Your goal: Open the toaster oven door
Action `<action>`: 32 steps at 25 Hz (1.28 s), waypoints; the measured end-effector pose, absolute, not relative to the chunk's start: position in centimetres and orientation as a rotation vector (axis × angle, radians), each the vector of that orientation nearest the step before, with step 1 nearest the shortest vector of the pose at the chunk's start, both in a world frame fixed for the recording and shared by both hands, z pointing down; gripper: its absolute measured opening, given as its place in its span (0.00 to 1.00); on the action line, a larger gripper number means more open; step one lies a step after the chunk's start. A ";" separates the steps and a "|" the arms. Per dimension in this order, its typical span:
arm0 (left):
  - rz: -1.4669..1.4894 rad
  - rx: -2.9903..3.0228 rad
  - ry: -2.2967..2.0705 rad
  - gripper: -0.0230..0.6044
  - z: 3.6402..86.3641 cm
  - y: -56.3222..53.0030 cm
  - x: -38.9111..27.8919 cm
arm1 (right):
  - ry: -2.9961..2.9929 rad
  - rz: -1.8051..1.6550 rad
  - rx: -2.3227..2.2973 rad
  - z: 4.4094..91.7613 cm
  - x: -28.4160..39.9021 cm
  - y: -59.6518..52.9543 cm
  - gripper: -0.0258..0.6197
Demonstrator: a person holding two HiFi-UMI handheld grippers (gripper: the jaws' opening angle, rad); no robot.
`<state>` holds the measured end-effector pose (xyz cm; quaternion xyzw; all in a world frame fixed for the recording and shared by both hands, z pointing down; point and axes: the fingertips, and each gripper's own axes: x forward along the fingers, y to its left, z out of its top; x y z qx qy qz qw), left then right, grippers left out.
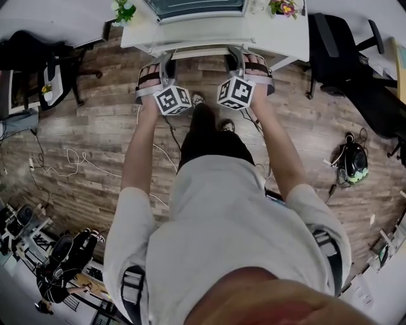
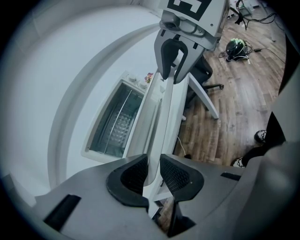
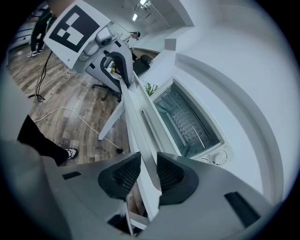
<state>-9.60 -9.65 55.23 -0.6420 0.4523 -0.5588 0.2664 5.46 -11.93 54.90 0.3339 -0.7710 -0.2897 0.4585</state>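
Observation:
The white toaster oven [image 1: 196, 7] stands on the white table [image 1: 285, 38], its door [image 1: 203, 35] swung down toward me so the cavity with a wire rack [image 2: 115, 124] [image 3: 187, 122] shows. The long white door handle [image 2: 165, 108] [image 3: 136, 108] runs along the door's front edge. My left gripper [image 2: 152, 176] [image 1: 166, 63] is shut on the handle's left end. My right gripper [image 3: 149, 171] [image 1: 240, 60] is shut on its right end. Each gripper view shows the other gripper clamped further along the bar. The control knobs [image 3: 218, 157] sit beside the cavity.
Small potted plants [image 1: 124, 9] [image 1: 284, 7] flank the oven. A black office chair [image 1: 342, 51] stands right of the table, another chair [image 1: 38, 70] left. White cables [image 1: 70, 162] and a black-green device [image 1: 354, 162] lie on the wood floor.

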 end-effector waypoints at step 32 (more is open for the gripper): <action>-1.527 -1.730 1.201 0.19 58.4 -8.8 -9.5 | -1.867 -0.714 0.806 58.3 5.4 -11.1 0.20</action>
